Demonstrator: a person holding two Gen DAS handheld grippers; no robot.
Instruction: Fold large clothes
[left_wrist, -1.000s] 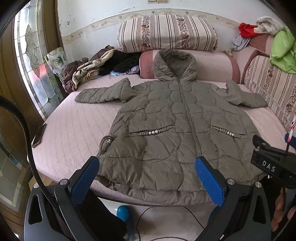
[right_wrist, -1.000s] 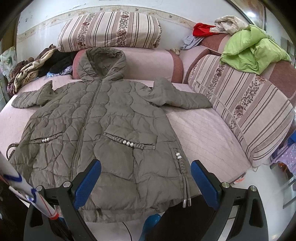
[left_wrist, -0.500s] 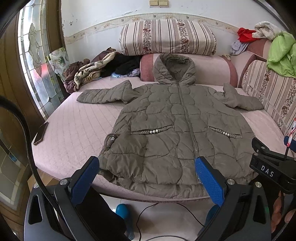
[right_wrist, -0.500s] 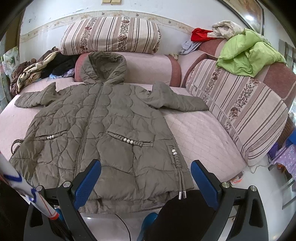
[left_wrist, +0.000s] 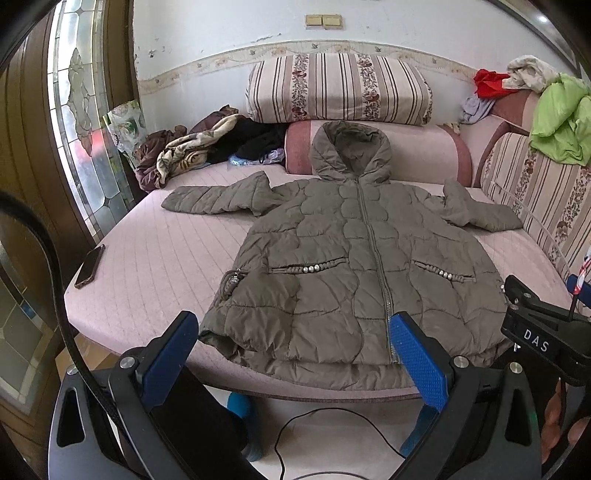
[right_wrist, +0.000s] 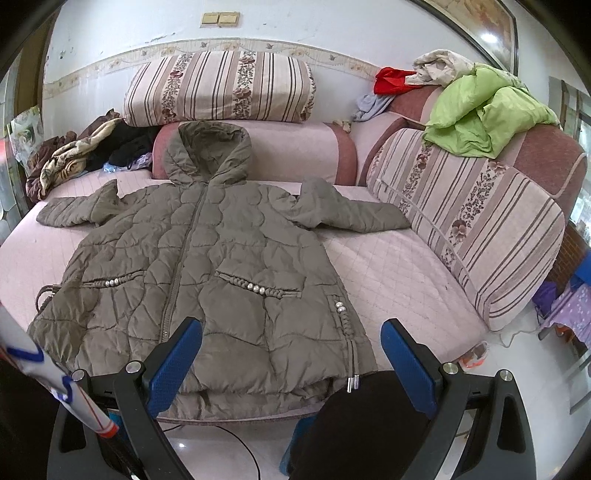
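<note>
While backing away, now further from the coat (lower centre, flat, unfolded). Left gripper and right gripper spread wide, holding nothing. No fold begun yet.

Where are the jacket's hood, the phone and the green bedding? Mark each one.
hood (left_wrist: 351, 151): left wrist view, on the middle of its quilted opening.
phone (left_wrist: 89, 266): left wrist view, on its dark face at the bed's edge.
green bedding (right_wrist: 484, 114): right wrist view, on the crumpled top fold.
</note>
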